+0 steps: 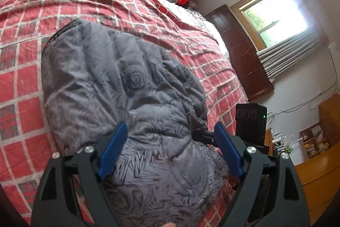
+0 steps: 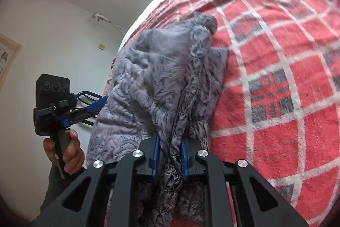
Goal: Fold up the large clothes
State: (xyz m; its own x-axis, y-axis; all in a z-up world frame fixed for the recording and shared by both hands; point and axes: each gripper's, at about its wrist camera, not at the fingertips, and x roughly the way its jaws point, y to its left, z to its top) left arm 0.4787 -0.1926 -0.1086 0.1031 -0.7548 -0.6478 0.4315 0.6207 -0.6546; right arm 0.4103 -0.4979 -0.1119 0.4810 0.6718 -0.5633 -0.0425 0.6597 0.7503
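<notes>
A grey padded garment with a rose pattern [image 1: 119, 86] lies bunched on a bed with a red plaid blanket [image 1: 63, 3]. My left gripper [image 1: 170, 129] is open, its blue fingers [image 1: 112, 148] spread wide on either side of the garment's near part, not closed on it. My right gripper [image 2: 170, 142] is shut on a gathered edge of the same garment [image 2: 161, 82], with cloth pinched between the blue pads [image 2: 156, 154]. The other gripper shows in each view: the right one [image 1: 250, 127] and the left one [image 2: 93, 107], held by a hand [image 2: 70, 152].
The blanket [image 2: 276, 78] covers the whole bed. A dark wooden door [image 1: 240, 52], a window [image 1: 274, 16] and wooden furniture [image 1: 318, 163] stand beyond the bed's far side. A white wall [image 2: 53, 24] is to the left in the right wrist view.
</notes>
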